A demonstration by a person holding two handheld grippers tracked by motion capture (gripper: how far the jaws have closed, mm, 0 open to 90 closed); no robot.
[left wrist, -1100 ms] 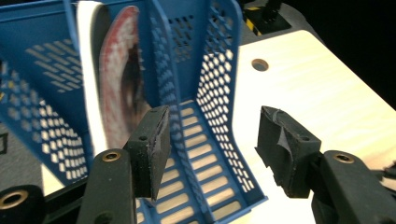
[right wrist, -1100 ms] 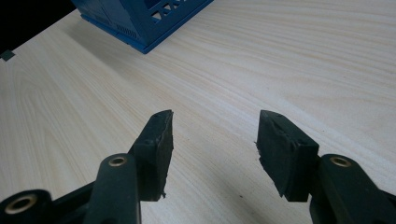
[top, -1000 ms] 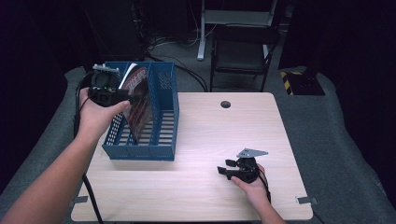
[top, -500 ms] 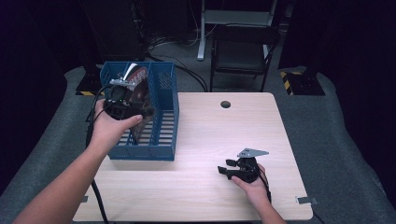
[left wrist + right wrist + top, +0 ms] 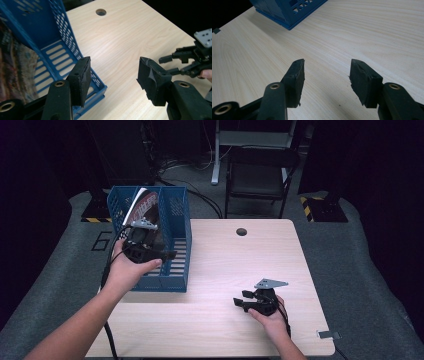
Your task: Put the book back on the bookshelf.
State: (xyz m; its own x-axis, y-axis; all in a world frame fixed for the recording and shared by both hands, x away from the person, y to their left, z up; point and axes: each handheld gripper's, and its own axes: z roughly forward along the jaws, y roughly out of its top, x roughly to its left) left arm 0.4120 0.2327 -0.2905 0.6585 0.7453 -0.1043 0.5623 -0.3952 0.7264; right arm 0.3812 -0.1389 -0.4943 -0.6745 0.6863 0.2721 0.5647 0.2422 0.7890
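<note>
Left gripper (image 5: 150, 251) centre-left over blue basket (image 5: 177, 220), jaws apart, empty, magazine (image 5: 145, 202) leaning inside, right gripper (image 5: 246, 301) lower right on tabletop (image 5: 225, 260), jaws wide, empty

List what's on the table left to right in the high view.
Left gripper over the blue rack holding a magazine → table's cable hole → right gripper, jaws open, resting on the table.
</note>
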